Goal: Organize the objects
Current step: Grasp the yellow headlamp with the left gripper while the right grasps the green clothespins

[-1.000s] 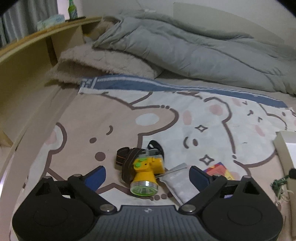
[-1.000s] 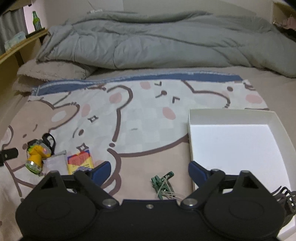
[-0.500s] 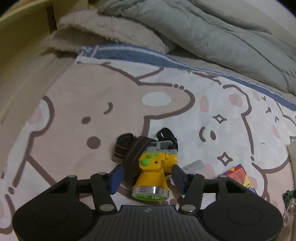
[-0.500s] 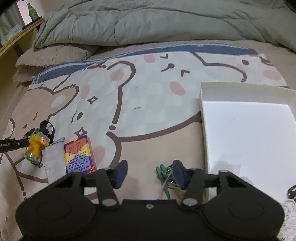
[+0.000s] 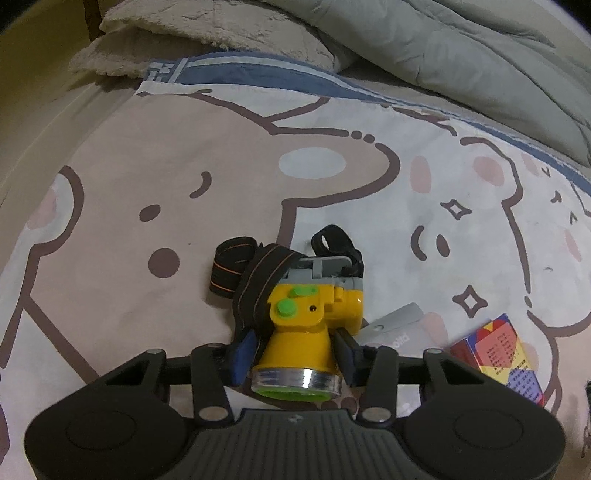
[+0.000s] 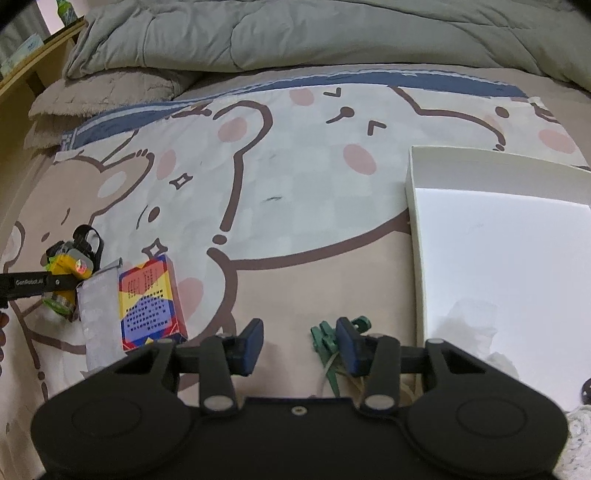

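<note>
A yellow headlamp [image 5: 306, 328] with a black strap lies on the cartoon bedsheet. My left gripper [image 5: 295, 354] is shut on its yellow body; it shows at the far left of the right wrist view [image 6: 68, 269]. A silver packet [image 5: 395, 325] and a colourful card box [image 5: 502, 354] lie just right of it. My right gripper [image 6: 299, 345] is partly open over the sheet, its right finger beside a green clip bundle [image 6: 327, 336]. A white box [image 6: 417, 229] stands at the right.
A grey duvet [image 6: 295, 33] and a fluffy beige blanket [image 5: 207, 33] are piled at the head of the bed. A wooden shelf [image 6: 33, 55] runs along the left side. A small dark object [image 6: 585, 391] lies in the white box's near corner.
My left gripper moved forward and down and closed on the yellow headlamp. My right gripper moved down toward the green clips and narrowed its opening.
</note>
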The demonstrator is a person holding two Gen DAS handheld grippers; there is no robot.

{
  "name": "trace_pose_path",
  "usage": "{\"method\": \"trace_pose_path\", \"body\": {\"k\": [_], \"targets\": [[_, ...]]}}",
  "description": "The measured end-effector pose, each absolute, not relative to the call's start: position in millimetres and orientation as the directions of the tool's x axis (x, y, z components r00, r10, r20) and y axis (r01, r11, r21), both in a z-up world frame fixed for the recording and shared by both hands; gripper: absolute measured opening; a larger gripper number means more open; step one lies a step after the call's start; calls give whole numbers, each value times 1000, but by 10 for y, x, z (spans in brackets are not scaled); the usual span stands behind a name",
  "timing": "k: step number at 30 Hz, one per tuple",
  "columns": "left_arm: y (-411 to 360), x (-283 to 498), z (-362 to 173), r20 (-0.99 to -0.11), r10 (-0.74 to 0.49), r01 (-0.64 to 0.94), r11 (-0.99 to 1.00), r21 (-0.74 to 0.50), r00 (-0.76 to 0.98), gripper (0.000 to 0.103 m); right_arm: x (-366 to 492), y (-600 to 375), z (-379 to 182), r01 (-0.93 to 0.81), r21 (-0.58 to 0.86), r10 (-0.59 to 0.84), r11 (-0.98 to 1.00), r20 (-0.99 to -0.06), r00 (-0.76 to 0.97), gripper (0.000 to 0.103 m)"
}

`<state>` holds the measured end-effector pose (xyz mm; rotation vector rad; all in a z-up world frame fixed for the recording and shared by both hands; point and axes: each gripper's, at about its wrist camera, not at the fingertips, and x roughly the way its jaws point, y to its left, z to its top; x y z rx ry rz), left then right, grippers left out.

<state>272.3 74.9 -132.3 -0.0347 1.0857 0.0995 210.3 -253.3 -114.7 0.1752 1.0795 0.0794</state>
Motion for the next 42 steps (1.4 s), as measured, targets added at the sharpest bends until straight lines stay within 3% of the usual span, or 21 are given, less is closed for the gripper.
{"method": "trace_pose_path", "body": {"k": [10, 15, 18, 19, 23, 25, 42], "targets": [[716, 2687, -1308, -894, 53, -72, 997, 24, 444, 44, 2052, -2672, -1032, 64, 174, 121, 983, -863, 490, 45], [772, 2597, -1266, -896, 29, -65, 998, 0, 443, 44, 2095, -2617, -1186, 63, 158, 113, 985, -884, 453, 40], [827, 2533, -1225, -898, 16, -65, 998, -15, 439, 44, 2124, -2591, -1278, 66, 114, 72, 991, -889, 451, 31], [842, 2510, -1209, -899, 14, -64, 998, -15, 438, 43, 2129, -2589, -1308, 64, 103, 64, 993, -892, 447, 24], [908, 2404, -1171, -902, 14, -52, 999, -9, 431, 43, 2101, -2638, -1331, 72, 117, 72, 991, -890, 450, 22], [959, 2327, -1169, -906, 13, -49, 999, -9, 424, 43, 2065, -2644, -1284, 76, 111, 63, 991, -885, 461, 12], [1068, 1675, -1071, -912, 4, 49, 998, 26, 410, 43, 1529, -2523, -836, -31, 162, 156, 986, -849, 506, 12]]}}
